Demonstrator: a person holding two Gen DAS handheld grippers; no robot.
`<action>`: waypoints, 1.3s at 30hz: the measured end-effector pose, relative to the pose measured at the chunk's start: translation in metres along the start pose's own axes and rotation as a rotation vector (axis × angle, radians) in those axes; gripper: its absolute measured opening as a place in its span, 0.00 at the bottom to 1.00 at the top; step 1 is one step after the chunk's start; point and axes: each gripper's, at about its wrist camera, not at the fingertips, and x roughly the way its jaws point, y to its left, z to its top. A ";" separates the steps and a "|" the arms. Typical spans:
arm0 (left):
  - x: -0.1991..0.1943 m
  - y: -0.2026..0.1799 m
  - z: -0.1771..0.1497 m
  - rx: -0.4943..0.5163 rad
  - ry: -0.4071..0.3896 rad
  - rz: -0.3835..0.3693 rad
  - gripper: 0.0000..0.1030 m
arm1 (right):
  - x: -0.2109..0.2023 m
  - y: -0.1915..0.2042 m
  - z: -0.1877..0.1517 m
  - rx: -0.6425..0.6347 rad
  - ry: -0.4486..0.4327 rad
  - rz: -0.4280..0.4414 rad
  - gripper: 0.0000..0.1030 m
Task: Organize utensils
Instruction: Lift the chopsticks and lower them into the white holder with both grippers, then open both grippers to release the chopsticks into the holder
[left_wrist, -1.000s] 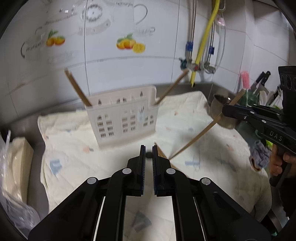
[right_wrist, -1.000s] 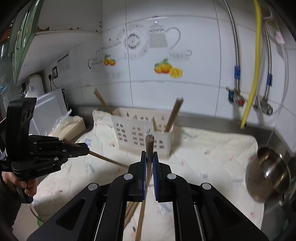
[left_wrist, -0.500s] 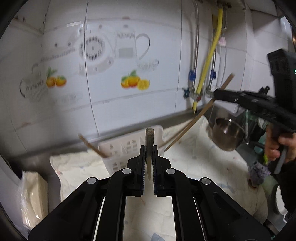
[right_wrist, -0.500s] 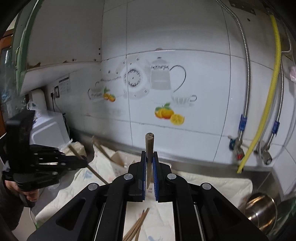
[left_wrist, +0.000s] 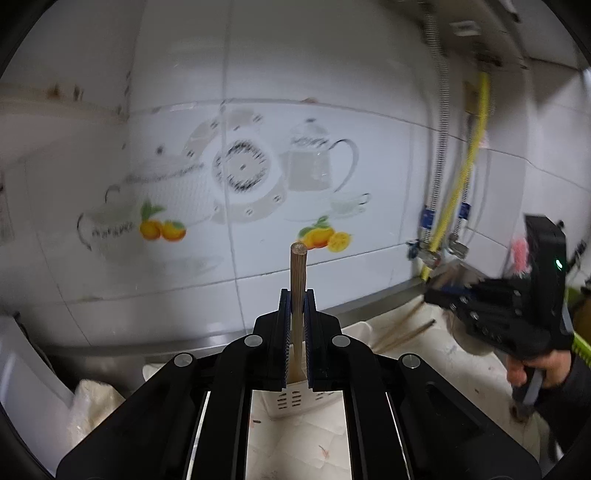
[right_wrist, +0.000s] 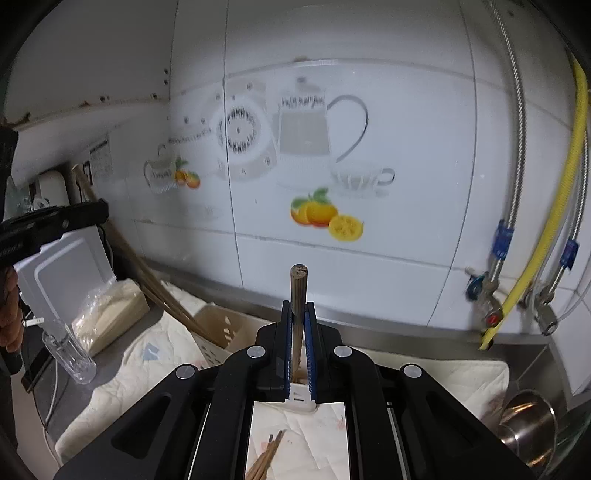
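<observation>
- A white tiled kitchen wall (right_wrist: 369, 266) with teapot and orange decals fills the background; below it a steel worktop (right_wrist: 388, 332) carries a pale quilted cloth (right_wrist: 122, 373).
- The left claw (left_wrist: 297, 332) is clamped on 1 wooden chopstick (left_wrist: 297, 280), which stands up between the pads with its blunt end above them.
- The right claw (right_wrist: 298, 343) is likewise clamped on its own chopstick (right_wrist: 298, 291), held upright in the same way.
- In the right wrist view the left claw's chopstick shows as a long stick slanting down from that tool toward the holder's left end; whether its tip is already inside cannot be told.
- The white slotted utensil holder (left_wrist: 291, 400) sits on the cloth directly beneath and ahead of both claws, only partly visible behind the fingers.
- In the left wrist view, chopsticks lean beside the right-hand tool, probably ones already standing in the holder.
- More loose chopsticks (right_wrist: 266, 461) lie on the cloth under the right claw, so some are left to collect.
- A steel bowl (right_wrist: 528, 424) sits at the right edge of the worktop, a clear glass (right_wrist: 72, 354) and a bagged bundle (right_wrist: 107, 317) at the left; none looks involved.
- My reading: the job is partway through. Both held chopsticks have yet to be dropped into the holder, and then the loose ones on the cloth remain.
</observation>
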 end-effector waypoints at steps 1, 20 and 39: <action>0.005 0.003 -0.002 -0.005 0.006 0.014 0.06 | 0.005 0.000 -0.002 -0.001 0.011 -0.001 0.06; 0.077 0.018 -0.053 -0.084 0.175 -0.022 0.08 | 0.036 0.000 -0.021 0.004 0.081 -0.003 0.07; 0.016 0.003 -0.084 -0.118 0.106 -0.029 0.64 | -0.026 0.024 -0.064 -0.003 0.007 0.002 0.28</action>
